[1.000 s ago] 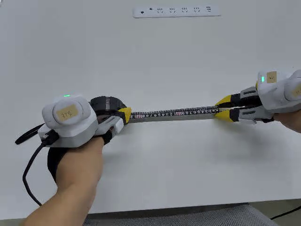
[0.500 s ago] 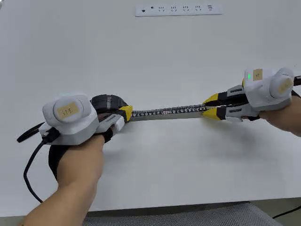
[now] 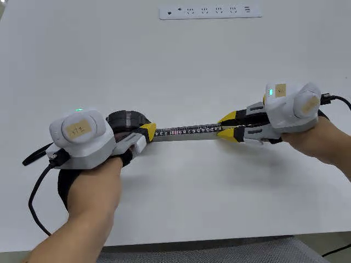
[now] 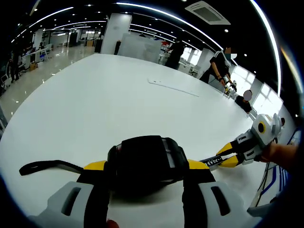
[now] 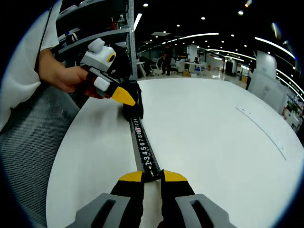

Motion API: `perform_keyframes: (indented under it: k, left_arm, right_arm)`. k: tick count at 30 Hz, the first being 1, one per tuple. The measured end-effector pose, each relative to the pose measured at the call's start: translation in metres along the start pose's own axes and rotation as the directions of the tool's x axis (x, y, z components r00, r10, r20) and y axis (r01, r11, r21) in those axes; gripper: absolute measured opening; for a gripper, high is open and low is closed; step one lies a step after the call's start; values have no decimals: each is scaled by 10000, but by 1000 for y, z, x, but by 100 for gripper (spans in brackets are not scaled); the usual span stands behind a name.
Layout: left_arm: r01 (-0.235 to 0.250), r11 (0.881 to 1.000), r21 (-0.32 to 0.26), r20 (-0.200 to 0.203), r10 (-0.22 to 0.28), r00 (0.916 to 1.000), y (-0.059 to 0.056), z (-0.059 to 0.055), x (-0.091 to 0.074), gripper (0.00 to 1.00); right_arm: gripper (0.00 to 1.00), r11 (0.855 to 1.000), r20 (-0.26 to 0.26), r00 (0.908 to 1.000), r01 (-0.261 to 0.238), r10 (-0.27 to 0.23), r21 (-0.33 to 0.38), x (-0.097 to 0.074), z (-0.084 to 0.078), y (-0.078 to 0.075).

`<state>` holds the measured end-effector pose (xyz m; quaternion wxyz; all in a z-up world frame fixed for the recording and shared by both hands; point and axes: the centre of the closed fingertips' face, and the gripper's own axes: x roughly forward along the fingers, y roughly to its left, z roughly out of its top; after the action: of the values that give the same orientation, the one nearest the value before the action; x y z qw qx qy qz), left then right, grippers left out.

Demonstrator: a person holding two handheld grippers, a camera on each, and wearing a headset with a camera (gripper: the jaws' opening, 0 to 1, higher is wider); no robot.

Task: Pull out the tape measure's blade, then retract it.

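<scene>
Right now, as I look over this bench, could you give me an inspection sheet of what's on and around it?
Surface: white table, smooth and flat.
Job's things: black tape measure, its blade pulled out along the table.
Clutter: white power strip at the far edge.
Grippers: left hand-held gripper shut on the tape measure; right hand-held gripper shut on the blade's end.
Cables: black cable loops from the left hand-held gripper.
Surroundings: open office with people standing; shelving; mesh chair.
</scene>
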<state>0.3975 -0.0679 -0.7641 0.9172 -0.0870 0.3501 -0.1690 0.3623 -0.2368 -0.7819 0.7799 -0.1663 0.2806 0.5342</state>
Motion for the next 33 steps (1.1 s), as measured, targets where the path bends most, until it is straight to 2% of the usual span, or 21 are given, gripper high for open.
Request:
perform_keyframes:
  k: [19, 33]
  left_arm:
    - [133, 9998, -150, 44, -132, 9999, 0, 0, 0, 58]
    - [251, 9994, -230, 72, -249, 9997, 1, 0, -1, 58]
  right_arm:
    - [10, 9996, 404, 9990, -209, 201, 179, 20, 14, 4]
    - [10, 9986, 755, 9960, -487, 472, 184, 46, 33, 13]
